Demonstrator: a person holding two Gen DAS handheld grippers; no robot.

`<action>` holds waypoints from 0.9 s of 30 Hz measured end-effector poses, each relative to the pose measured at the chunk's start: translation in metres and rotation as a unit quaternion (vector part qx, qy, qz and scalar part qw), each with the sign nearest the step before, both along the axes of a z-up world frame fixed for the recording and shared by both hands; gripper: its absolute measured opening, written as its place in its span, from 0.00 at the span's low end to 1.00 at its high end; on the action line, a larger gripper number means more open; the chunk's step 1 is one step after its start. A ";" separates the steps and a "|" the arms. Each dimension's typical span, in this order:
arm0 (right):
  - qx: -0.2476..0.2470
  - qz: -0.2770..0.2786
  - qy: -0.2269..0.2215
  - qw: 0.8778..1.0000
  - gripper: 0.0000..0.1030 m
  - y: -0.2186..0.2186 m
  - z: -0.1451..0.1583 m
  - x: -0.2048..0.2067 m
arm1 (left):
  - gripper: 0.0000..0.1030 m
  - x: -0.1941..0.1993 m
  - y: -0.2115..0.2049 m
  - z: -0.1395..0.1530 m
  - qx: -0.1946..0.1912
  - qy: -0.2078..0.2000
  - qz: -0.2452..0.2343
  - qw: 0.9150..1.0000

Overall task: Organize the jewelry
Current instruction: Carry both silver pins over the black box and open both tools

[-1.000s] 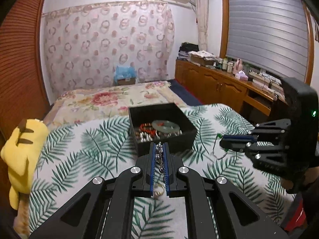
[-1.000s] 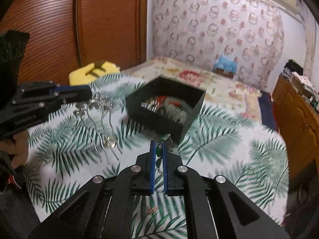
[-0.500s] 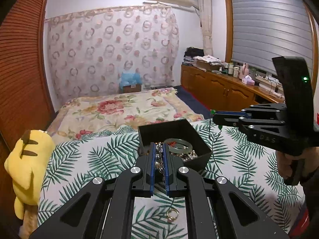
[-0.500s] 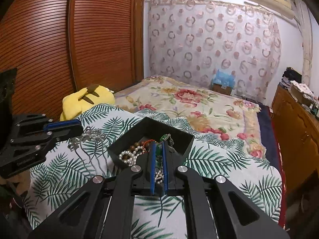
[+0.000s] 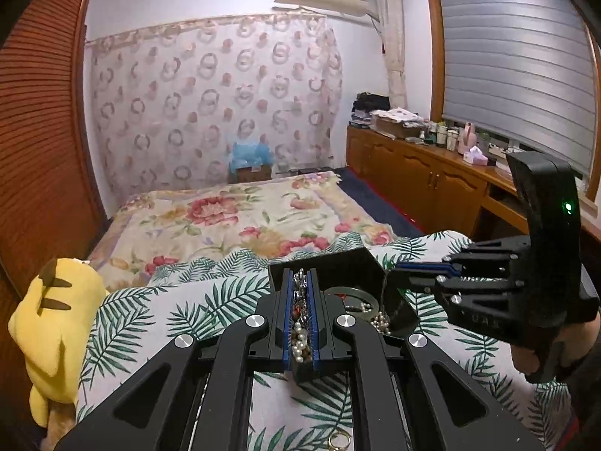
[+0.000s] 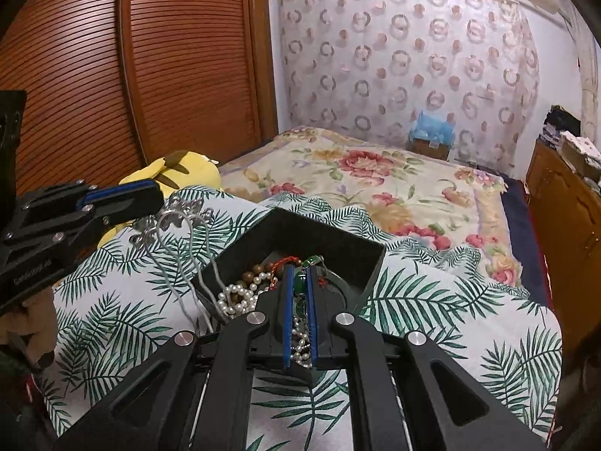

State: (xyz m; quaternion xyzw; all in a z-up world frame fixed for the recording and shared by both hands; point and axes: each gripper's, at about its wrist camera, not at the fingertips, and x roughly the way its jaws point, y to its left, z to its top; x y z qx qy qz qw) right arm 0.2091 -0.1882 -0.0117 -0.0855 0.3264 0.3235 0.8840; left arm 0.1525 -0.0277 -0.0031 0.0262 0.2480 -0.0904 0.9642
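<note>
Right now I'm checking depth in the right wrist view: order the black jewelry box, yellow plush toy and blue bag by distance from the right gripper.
From the right gripper:
1. Black jewelry box, directly under its fingertips.
2. Yellow plush toy, farther back on the left, by the wardrobe.
3. Blue bag, farthest, against the curtain beyond the bed.

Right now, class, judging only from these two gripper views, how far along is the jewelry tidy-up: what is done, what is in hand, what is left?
Done: pearls, wooden beads and a green bangle lie in the black box.
In hand: the left hand-held gripper pinches silver hairpins; the right hand-held gripper holds a green pendant piece over the box.
Left: releasing both, plus a gold ring on the leaf-print cloth.
</note>
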 end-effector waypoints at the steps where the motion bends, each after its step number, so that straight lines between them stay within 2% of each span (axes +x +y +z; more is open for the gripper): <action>1: 0.000 -0.001 0.000 1.000 0.10 -0.001 -0.001 -0.001 | 0.06 0.002 0.000 -0.001 0.001 0.001 0.001 1.000; 15: -0.004 -0.007 0.009 1.000 0.12 -0.024 -0.012 -0.018 | 0.06 0.045 -0.005 -0.013 0.007 0.018 0.018 1.000; 27: -0.002 -0.008 0.016 1.000 0.12 -0.036 -0.020 -0.037 | 0.07 0.061 -0.013 -0.025 0.009 0.047 -0.001 0.999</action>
